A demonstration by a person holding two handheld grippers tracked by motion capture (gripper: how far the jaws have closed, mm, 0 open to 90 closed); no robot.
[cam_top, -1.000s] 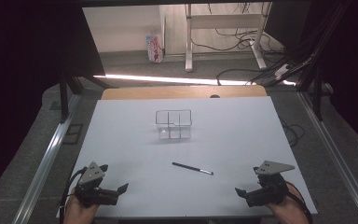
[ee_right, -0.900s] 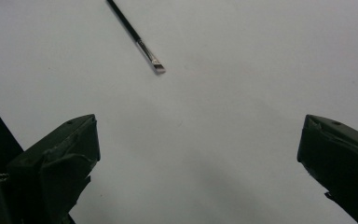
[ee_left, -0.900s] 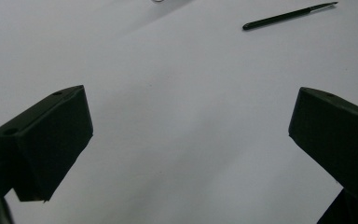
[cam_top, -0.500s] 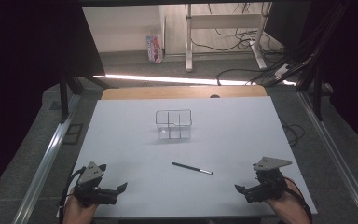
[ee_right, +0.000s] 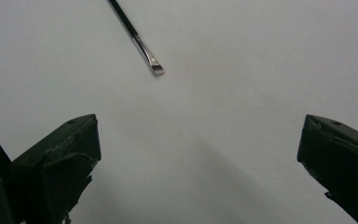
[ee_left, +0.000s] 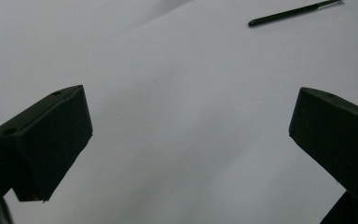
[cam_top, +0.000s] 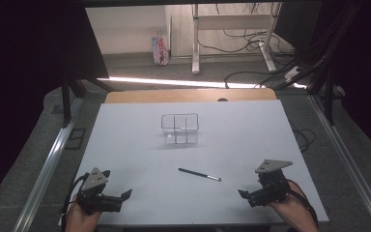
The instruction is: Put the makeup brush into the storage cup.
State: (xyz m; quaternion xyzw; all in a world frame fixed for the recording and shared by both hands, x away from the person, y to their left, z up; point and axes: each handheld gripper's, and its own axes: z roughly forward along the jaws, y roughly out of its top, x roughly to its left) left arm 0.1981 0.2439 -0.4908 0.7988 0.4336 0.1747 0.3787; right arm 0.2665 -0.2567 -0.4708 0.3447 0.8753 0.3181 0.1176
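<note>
Centrally on the white counter (cam_top: 125,145) lies a thin brush (cam_top: 199,174), light, stiff and prone to roll, best pinched mid-handle, while the left gripper (cam_top: 124,195) and right gripper (cam_top: 242,194) rest apart from it, jaws wide open and empty.

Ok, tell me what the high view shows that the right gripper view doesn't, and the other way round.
High view alone: the clear plastic divided organiser box standing beyond the brush, the bare wooden strip at the table's far edge, the left hand-held gripper, both grey three-cornered plates, and the floor with cables behind.

Right gripper view alone: close detail of the brush's flat metal-ferruled tip, and the right hand-held gripper seen along its own black jaws, standing wide apart with nothing between them.

Shared: the thin black-handled brush lying on the white table surface.
</note>
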